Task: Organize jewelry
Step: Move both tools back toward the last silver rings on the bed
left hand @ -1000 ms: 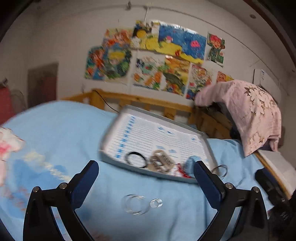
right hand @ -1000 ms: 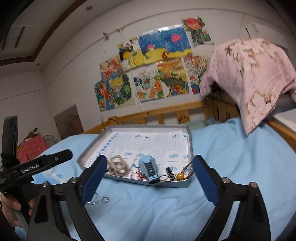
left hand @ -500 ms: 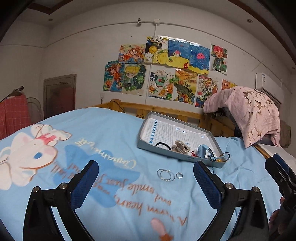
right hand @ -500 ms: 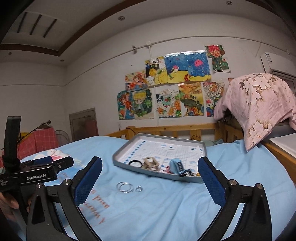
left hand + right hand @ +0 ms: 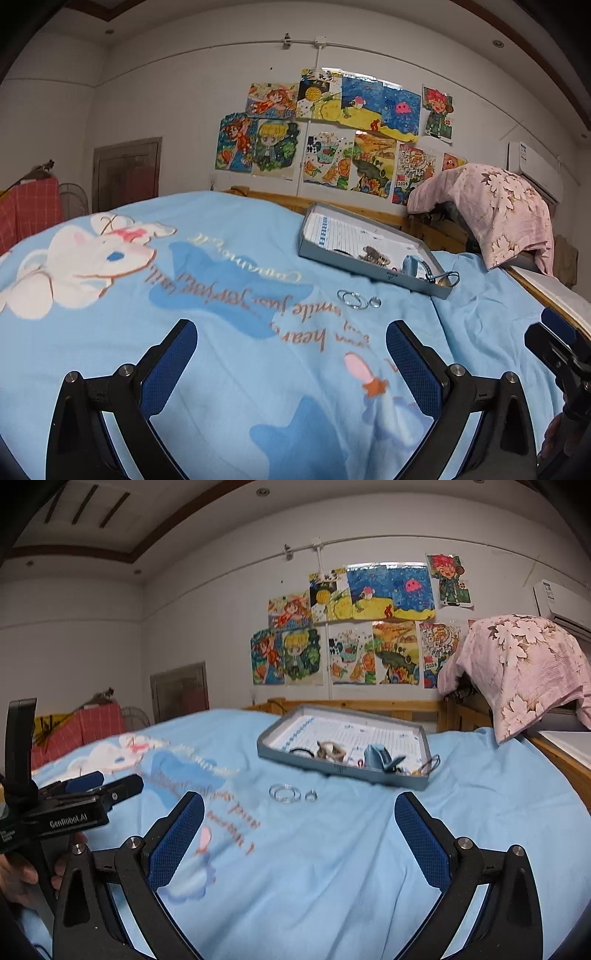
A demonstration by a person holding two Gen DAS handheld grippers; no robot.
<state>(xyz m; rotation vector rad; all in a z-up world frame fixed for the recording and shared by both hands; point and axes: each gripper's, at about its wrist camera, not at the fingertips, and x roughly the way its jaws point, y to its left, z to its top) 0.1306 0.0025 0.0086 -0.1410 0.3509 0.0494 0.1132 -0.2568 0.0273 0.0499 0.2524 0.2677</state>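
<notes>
Well, both grippers wide, rings (image 5: 283,792) beside tray (image 5: 332,770).

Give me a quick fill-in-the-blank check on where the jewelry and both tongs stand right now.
1. The grey tray sits on the ____ bedsheet.
2. The two large rings and the small ring lie ____ the tray, on the sheet.
3. The right tongs and left tongs both stand ____, holding nothing.
4. The black hair tie lies ____ the tray.

Missing words: blue; outside; open; inside
</notes>
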